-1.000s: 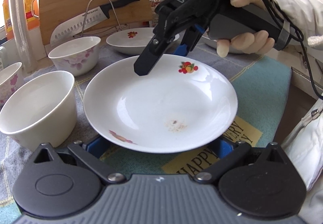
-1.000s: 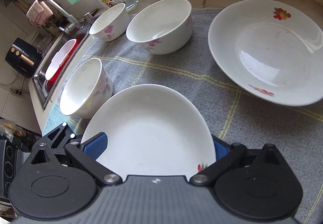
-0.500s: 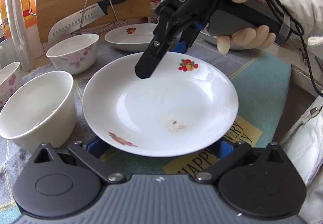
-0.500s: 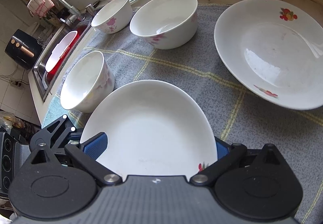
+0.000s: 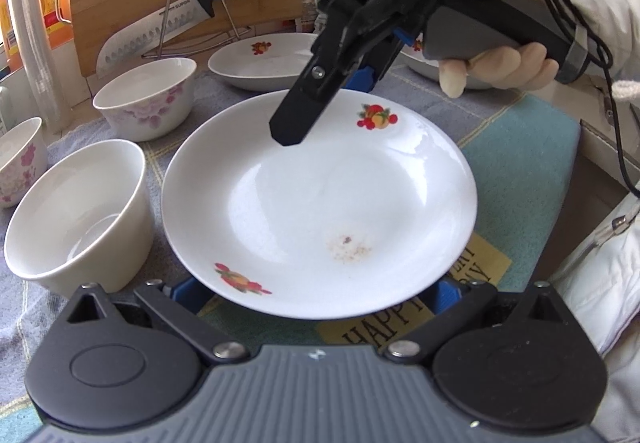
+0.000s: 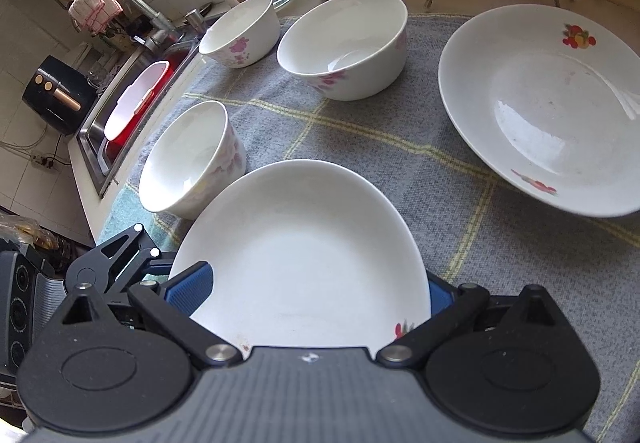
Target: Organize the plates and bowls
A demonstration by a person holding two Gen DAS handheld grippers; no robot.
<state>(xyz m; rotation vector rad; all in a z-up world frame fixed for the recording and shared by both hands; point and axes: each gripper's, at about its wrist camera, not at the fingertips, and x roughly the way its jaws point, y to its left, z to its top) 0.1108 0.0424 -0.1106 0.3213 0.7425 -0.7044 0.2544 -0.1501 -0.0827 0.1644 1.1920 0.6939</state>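
Slightly raised and drawn nearer since the earlier frame, one fruit-printed plate (image 5: 320,203) is clamped at opposite rims by the left tool (image 5: 316,289) and right tool (image 6: 318,289). Three bowls and seemingly two more plates are counted on the cloth-covered table (image 6: 400,147); one plate is largely hidden.

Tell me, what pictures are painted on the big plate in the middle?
Red and orange fruit clusters on a white plate, best seen from the left wrist view.

Three bowls (image 6: 344,43) left of two plates (image 6: 540,103), on cloth (image 6: 360,139).
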